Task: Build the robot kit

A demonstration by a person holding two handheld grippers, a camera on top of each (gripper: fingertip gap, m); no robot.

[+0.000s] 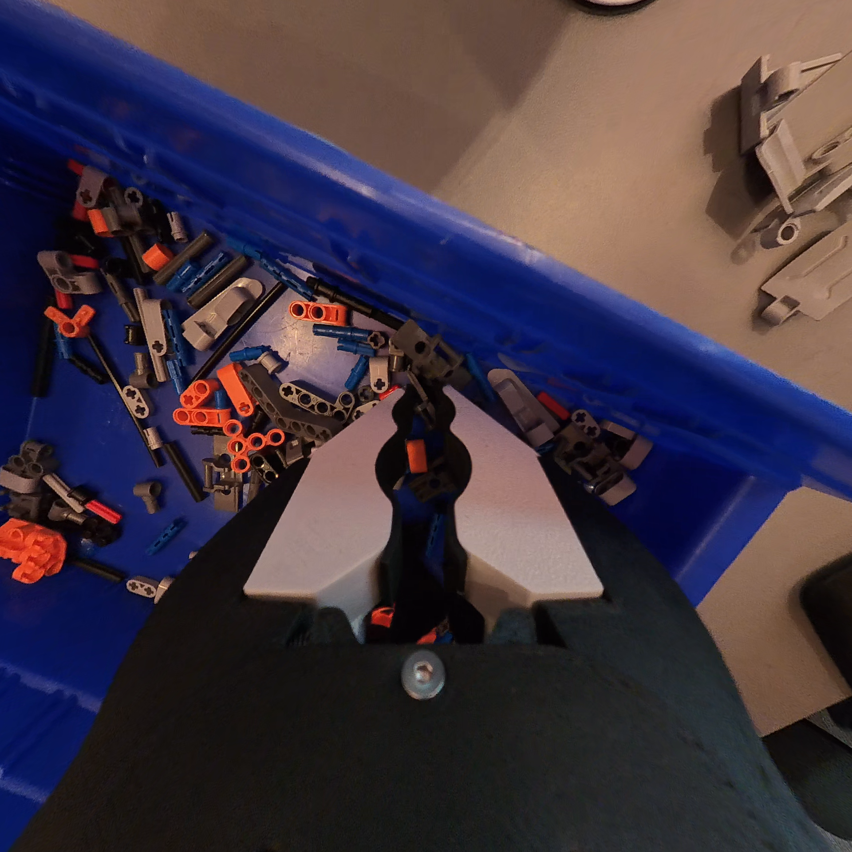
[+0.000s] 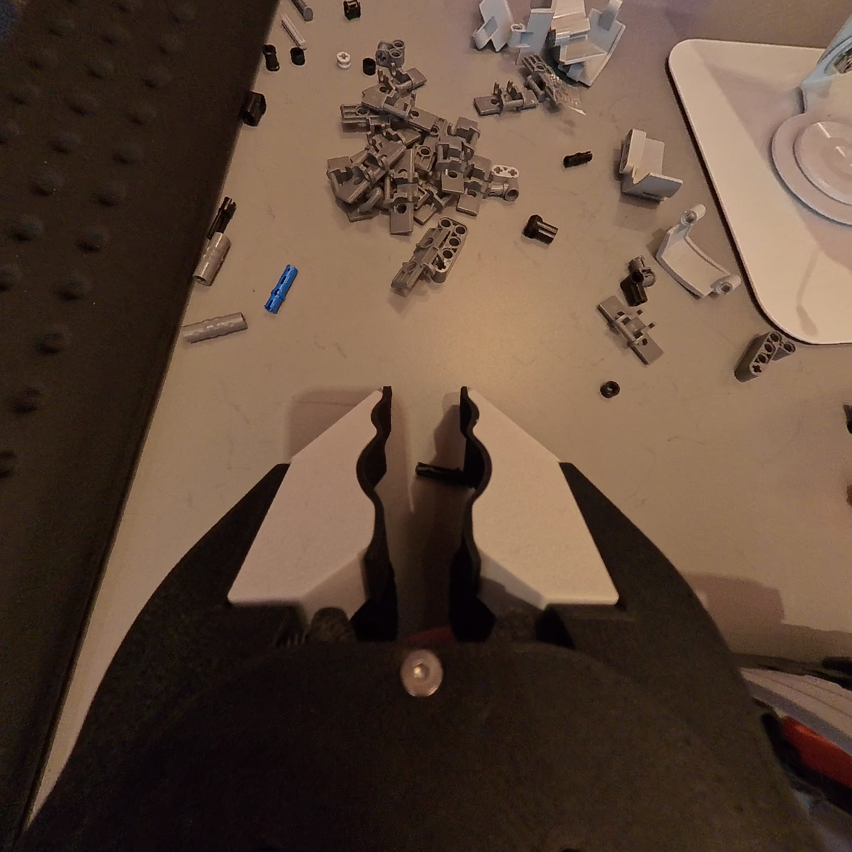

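Note:
In the left wrist view my left gripper (image 1: 424, 394) reaches into a blue bin (image 1: 461, 286) of small orange, blue, black and grey construction-toy parts. Its jaws are closed at the tips on a dark grey connector piece (image 1: 426, 357) by the bin's far wall. An orange piece (image 1: 416, 454) and other parts show through the gap behind the tips. In the right wrist view my right gripper (image 2: 425, 392) is open above a beige table (image 2: 461, 332). A small black pin (image 2: 438, 469) lies between its fingers, against the right pad. It grips nothing.
A pile of grey parts (image 2: 410, 170) lies ahead of the right gripper, with a blue pin (image 2: 280, 288), grey tubes and black bushes scattered around. A white tray (image 2: 737, 184) is at the right, a dark studded mat (image 2: 83, 230) at the left. Grey panels (image 1: 797, 184) lie beyond the bin. The grippers' ends are close to 40 cm from one another.

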